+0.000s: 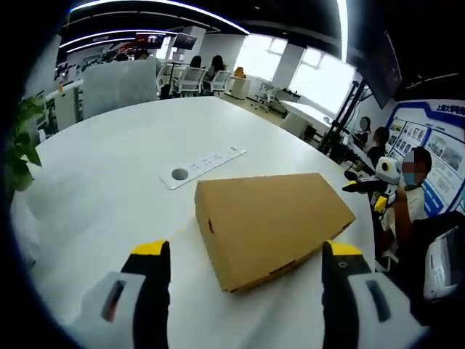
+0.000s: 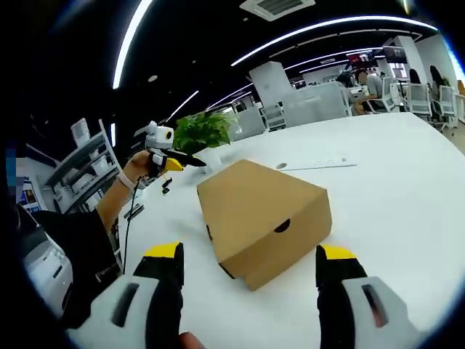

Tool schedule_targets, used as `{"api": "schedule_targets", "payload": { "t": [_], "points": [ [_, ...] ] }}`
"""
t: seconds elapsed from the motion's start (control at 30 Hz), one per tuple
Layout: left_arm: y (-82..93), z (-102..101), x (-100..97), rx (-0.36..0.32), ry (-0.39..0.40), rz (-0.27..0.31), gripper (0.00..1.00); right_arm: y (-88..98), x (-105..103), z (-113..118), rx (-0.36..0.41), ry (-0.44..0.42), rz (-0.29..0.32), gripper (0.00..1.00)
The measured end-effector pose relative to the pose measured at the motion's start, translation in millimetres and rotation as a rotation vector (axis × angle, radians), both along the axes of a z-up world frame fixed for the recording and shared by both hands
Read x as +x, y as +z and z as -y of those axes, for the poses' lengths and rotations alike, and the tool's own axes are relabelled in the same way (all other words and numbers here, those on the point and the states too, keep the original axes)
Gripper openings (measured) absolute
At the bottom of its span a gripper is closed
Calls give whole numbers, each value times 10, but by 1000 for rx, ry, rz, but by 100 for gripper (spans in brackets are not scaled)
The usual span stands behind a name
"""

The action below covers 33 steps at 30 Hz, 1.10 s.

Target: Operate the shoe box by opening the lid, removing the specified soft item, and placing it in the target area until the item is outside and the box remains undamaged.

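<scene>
On the white table (image 1: 109, 182), the shoe box (image 1: 272, 222) is lying shut, its lid still down, with a flat power strip (image 1: 203, 166) sitting well beyond it. Both grippers are hovering short of the cardboard: the left gripper (image 1: 247, 291) is standing wide with its 2 yellow-tipped jaws straddling the near corner of the box, and the right gripper (image 2: 247, 291) is also spread wide, facing the end with the finger hole (image 2: 282, 226). Neither is touching the box yet, and neither is holding anything. The main risk, as I judge it, is crushing or creasing the thin cardboard if a jaw is pinching a wall instead of catching the lid edge. The box is also likely to be sliding on the smooth top if 1 gripper is lifting while the other is not bracing.
</scene>
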State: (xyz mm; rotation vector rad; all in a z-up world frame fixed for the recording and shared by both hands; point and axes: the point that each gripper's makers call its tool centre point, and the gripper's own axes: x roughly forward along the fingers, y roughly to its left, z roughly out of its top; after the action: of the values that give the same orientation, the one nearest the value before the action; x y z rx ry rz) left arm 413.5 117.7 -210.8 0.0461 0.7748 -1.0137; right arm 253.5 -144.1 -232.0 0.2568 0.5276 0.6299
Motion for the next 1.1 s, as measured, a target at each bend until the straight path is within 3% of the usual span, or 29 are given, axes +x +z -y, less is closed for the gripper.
{"api": "schedule_targets", "payload": {
  "t": [0.23, 0.37, 0.43, 0.5, 0.57, 0.6, 0.63, 0.73, 0.9, 1.1],
  "points": [
    [49, 105, -72, -76, -18, -83, 90, -31, 53, 23, 59, -11, -29, 74],
    [4, 55, 64, -51, -14, -73, 92, -114, 90, -31, 89, 2, -54, 74],
    [1, 109, 20, -117, -11, -134, 91, -177, 110, -67, 91, 13, -67, 74],
    [17, 129, 58, -169, -17, -129, 87, -214, 126, -72, 93, 12, -79, 74],
    [25, 130, 72, -212, -3, -174, 88, -209, 136, -83, 112, 17, -86, 74],
    [35, 153, 55, -252, -14, -228, 89, -201, 146, -88, 127, 18, -91, 74],
    [41, 168, 45, -266, -33, -228, 91, -194, 154, -89, 143, 16, -97, 74],
    [-23, 193, 78, -261, -37, -209, 91, -165, 189, -79, 170, 10, -100, 74],
    [-190, 222, 80, -248, -32, -281, 93, -154, 267, -54, 231, -24, -125, 74],
    [-211, 249, 69, -273, -41, -312, 91, -171, 317, -36, 262, -44, -148, 74]
  ]
}}
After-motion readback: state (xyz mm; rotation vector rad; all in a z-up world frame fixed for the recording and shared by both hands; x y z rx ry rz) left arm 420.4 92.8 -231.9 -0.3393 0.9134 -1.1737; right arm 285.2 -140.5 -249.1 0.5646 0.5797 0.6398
